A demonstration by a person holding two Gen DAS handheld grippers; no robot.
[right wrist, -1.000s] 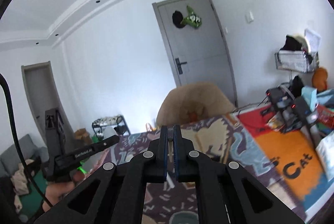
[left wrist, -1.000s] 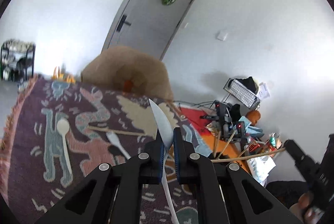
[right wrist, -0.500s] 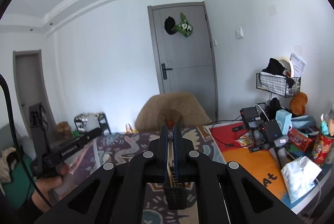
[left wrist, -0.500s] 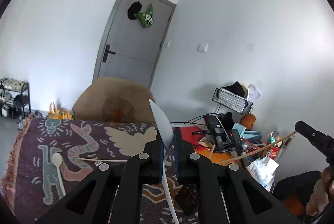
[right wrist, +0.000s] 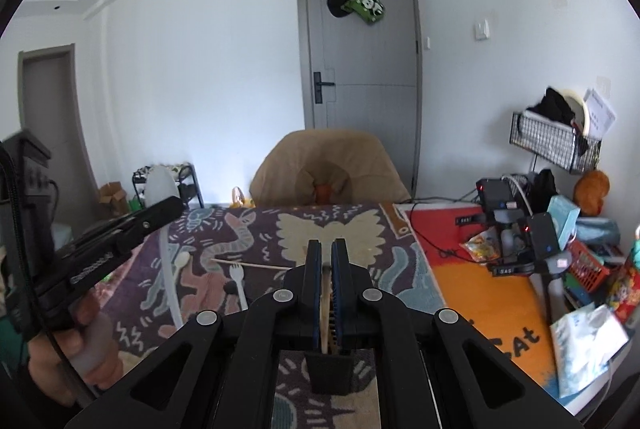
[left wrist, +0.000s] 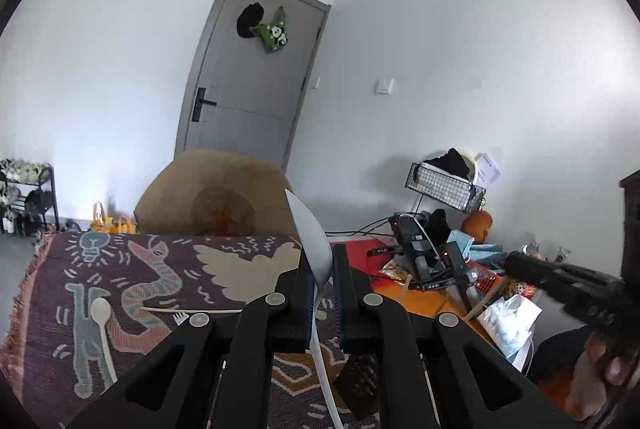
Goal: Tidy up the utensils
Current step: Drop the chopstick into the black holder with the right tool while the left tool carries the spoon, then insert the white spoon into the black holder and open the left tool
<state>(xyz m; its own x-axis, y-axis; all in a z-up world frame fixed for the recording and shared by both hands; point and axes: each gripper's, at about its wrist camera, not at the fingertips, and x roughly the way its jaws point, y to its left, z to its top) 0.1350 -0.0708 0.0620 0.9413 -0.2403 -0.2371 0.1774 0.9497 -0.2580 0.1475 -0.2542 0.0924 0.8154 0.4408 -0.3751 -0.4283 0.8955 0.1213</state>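
My left gripper (left wrist: 320, 269) is shut on a white plastic spoon (left wrist: 314, 243), bowl up, handle hanging down between the fingers. My right gripper (right wrist: 326, 257) is shut on wooden chopsticks (right wrist: 327, 303), a thin strip between the pads; they also show from the left wrist view (left wrist: 486, 305). A black utensil holder (right wrist: 330, 373) sits just below the right gripper and appears in the left wrist view (left wrist: 358, 381). On the patterned cloth (right wrist: 280, 229) lie a wooden spoon (left wrist: 102, 321), a white fork (right wrist: 238, 279) and a single chopstick (right wrist: 250, 264).
A tan cushion chair (right wrist: 328, 169) stands behind the table. An orange mat (right wrist: 480, 289) at the right holds black devices (right wrist: 516, 229), a red basket, snack packets and a tissue pack (right wrist: 584, 345). A wire basket (right wrist: 552, 145) hangs on the wall.
Both grippers have lifted and levelled, so more of the room and door shows. The right gripper now sits over the black holder. Both grips are unchanged.
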